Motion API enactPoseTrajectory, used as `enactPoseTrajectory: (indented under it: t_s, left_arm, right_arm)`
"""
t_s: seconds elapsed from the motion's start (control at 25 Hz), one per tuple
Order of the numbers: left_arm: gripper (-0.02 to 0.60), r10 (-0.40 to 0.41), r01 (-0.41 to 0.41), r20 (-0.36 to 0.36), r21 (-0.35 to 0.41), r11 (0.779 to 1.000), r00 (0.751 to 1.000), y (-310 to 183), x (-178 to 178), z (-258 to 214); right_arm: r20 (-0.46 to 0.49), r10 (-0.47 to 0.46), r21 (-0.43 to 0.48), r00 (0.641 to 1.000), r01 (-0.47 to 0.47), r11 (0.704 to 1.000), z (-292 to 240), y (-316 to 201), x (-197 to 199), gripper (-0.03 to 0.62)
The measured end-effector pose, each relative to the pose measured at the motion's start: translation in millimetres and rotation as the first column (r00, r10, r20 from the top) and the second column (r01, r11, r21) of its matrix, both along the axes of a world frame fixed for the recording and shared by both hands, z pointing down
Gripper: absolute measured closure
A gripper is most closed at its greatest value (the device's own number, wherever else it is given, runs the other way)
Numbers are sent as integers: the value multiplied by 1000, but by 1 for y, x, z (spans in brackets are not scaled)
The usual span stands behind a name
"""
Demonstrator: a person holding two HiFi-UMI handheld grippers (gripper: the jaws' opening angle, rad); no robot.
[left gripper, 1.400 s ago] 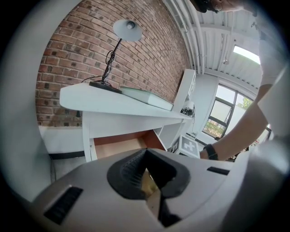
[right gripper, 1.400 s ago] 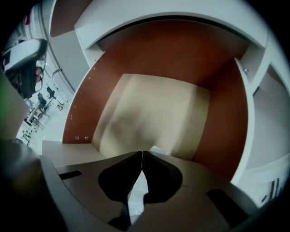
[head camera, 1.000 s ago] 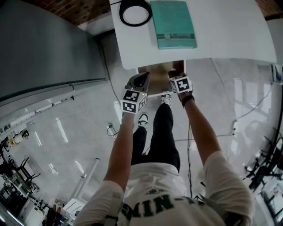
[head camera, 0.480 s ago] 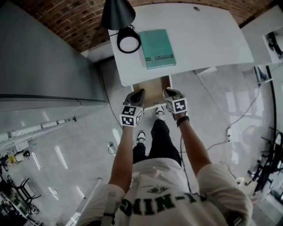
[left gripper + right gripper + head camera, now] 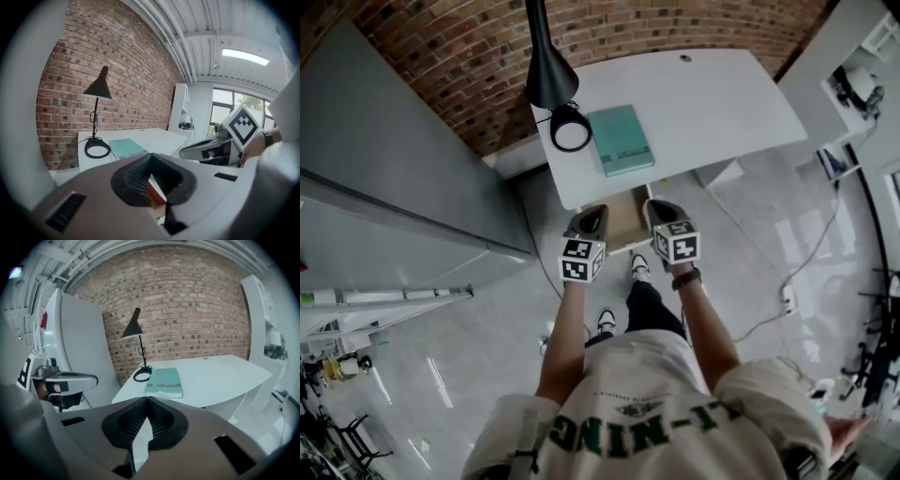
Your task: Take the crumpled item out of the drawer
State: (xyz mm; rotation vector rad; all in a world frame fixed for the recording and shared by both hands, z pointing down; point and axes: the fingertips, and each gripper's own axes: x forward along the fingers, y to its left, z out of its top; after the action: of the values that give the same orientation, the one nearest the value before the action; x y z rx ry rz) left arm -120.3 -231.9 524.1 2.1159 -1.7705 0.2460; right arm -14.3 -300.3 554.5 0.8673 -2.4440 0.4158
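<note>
The wooden drawer stands pulled out from under the front of the white desk. No crumpled item shows in what I can see of it; both grippers hide part of its inside. My left gripper hangs over the drawer's left front corner, jaws shut and empty. Over the right front corner my right gripper is likewise shut with nothing in it. In the left gripper view the left gripper points at the desk, with the right gripper beside it. The right gripper faces the desk top.
A black lamp with a round base and a teal book lie on the desk. A brick wall runs behind it, a grey cabinet stands at the left, and cables lie on the floor at the right.
The head view has pulled back and tilted up, so the desk looks smaller and the brick wall shows. Both grippers stay shut at the drawer's front, now a little wider apart.
</note>
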Motion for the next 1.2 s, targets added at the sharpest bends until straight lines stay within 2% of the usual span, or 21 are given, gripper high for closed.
enactPoseTrajectory:
  t_s: [0.28, 0.48, 0.76, 0.88, 1.04, 1.2]
  left_arm:
    - [588, -75, 73, 14, 82, 994, 997, 13, -18, -70]
    - [588, -93, 83, 51, 167, 983, 994, 22, -16, -120]
    - [588, -104, 86, 56, 264, 961, 993, 34, -8, -165]
    - [588, -120, 98, 51, 307, 947, 991, 42, -5, -179]
    - [588, -144, 117, 52, 346, 931, 988, 54, -6, -186]
    - [588, -151, 123, 52, 358, 926, 987, 61, -9, -190]
  right_arm:
    - [108, 45, 155, 993, -61, 986, -89, 7, 9, 588]
    - [195, 66, 209, 979, -107, 972, -137, 16, 14, 588]
    - [256, 110, 328, 960, -193, 925, -190, 39, 25, 588]
    - [277, 130, 339, 952, -223, 914, -199, 48, 27, 588]
    - [303, 119, 327, 946, -221, 919, -198, 63, 23, 588]
    - [304, 94, 321, 948, -195, 927, -199, 77, 17, 588]
